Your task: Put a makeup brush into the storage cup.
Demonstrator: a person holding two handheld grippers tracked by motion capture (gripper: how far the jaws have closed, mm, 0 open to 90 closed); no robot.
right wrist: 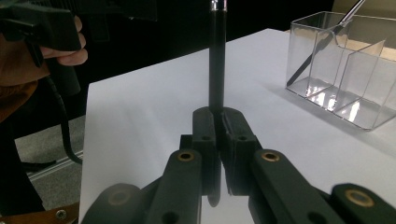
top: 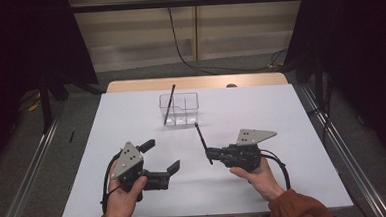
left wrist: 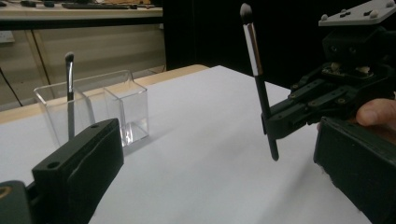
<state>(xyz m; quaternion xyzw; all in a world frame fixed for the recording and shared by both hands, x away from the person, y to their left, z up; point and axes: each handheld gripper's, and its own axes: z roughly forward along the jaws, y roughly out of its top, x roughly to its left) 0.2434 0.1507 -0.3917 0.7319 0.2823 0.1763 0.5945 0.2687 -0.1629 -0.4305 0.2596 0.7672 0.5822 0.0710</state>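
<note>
Two brushes in play. One brush [top: 168,104] already leans in the clear box [top: 180,109], left compartment. Right gripper [top: 209,151], jaws pinching the second brush [top: 201,140] near its lower end, holds it upright just short of the box, likely for dropping in. Left gripper [top: 161,155] waits spread, empty.

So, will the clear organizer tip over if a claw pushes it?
The clear organizer looks thin-walled and light, so it would probably slide on the smooth white table. Its wide, low base suggests tipping is unlikely. The leaning brush inside may rattle.
</note>
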